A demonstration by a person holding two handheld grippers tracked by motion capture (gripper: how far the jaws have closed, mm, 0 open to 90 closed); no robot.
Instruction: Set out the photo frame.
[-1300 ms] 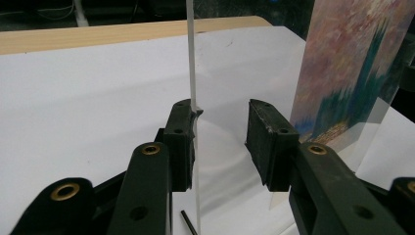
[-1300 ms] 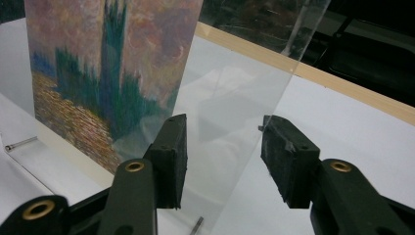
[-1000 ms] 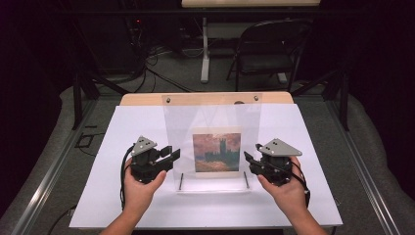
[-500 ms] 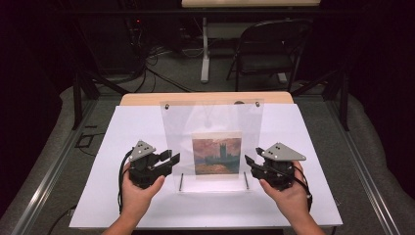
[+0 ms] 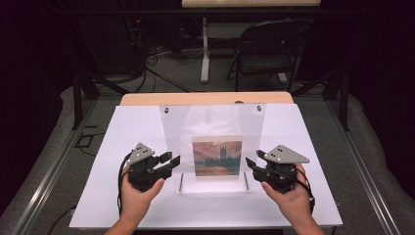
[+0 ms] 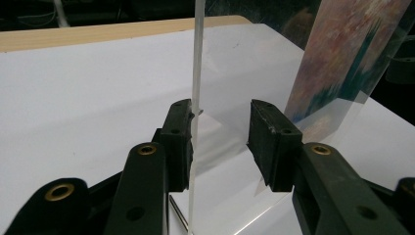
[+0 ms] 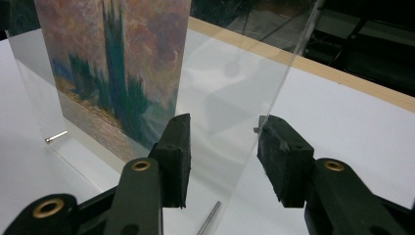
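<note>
A clear acrylic panel (image 5: 213, 122) stands upright on the white table (image 5: 122, 127), with a painted landscape print (image 5: 218, 157) in its lower half. Two thin metal pins (image 5: 180, 182) lie at its base. My left gripper (image 5: 172, 161) is open at the panel's left edge. In the left gripper view, that panel edge (image 6: 195, 73) runs between the jaws of the left gripper (image 6: 220, 122), against the left jaw. My right gripper (image 5: 250, 164) is open at the right edge. In the right gripper view, the panel edge (image 7: 288, 73) passes between the jaws of the right gripper (image 7: 222, 137), and the print (image 7: 122, 58) lies to the left.
A wooden strip (image 5: 205, 98) borders the table's far edge. Beyond it stand a folding chair (image 5: 274, 49) and a desk leg (image 5: 204, 54), with cables on the dark floor. Bare white table lies on both sides of the panel and in front of it.
The panel and both grippers have shifted slightly toward the near edge of the table. Both grippers stay open at the panel's sides.
</note>
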